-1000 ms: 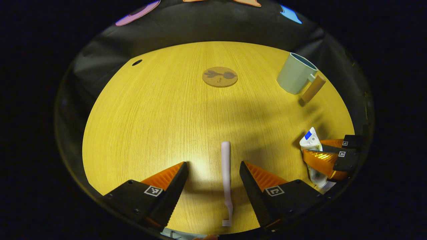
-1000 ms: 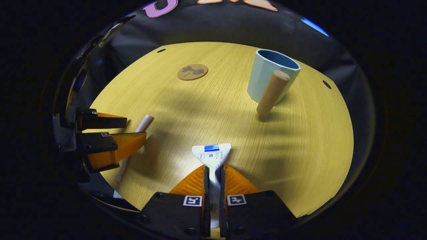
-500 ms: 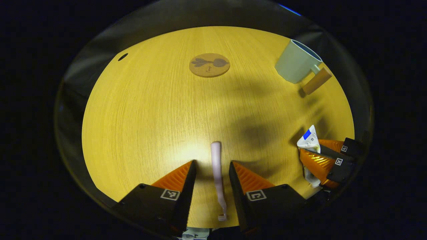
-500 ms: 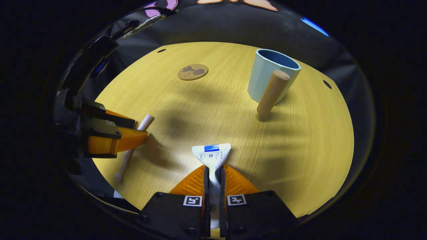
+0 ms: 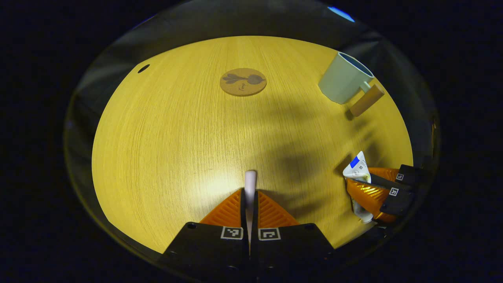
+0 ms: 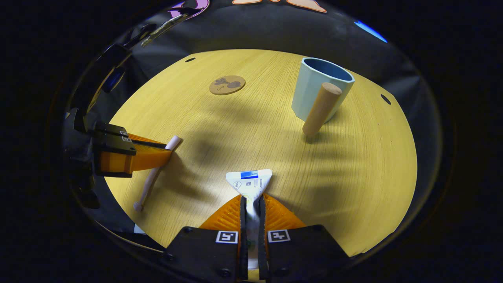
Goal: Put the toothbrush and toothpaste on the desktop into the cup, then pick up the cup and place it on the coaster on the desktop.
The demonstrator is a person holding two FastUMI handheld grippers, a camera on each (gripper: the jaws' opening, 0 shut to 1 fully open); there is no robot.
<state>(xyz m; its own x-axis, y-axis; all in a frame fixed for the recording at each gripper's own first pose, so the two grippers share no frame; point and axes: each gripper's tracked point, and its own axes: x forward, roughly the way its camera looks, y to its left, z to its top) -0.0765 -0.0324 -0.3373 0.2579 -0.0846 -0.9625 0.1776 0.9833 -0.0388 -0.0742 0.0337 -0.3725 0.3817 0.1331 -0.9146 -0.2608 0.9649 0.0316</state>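
My left gripper (image 5: 250,193) is shut on the pale pink toothbrush (image 5: 250,180), whose handle end sticks out ahead of the fingers. In the right gripper view that gripper (image 6: 167,151) clamps the toothbrush (image 6: 147,188) low over the table at the left. My right gripper (image 6: 251,198) is shut on the white toothpaste tube (image 6: 250,181), its flat crimped end pointing forward. The left gripper view has that gripper (image 5: 353,181) and the tube (image 5: 355,169) at the right edge. The pale blue cup (image 6: 319,88) with a wooden peg handle stands upright at the back right. The round cork coaster (image 6: 227,85) lies at the back.
The yellow wooden table (image 6: 243,129) has small dark holes near its far edge (image 6: 190,59) and at the right (image 6: 385,99). A hand and dark sleeve hold the left gripper at the left border (image 6: 84,129). The table's near edge runs just below my fingers.
My left gripper's fingers have come together from wide open and now press on the toothbrush. The right gripper has stayed still, shut on the toothpaste.
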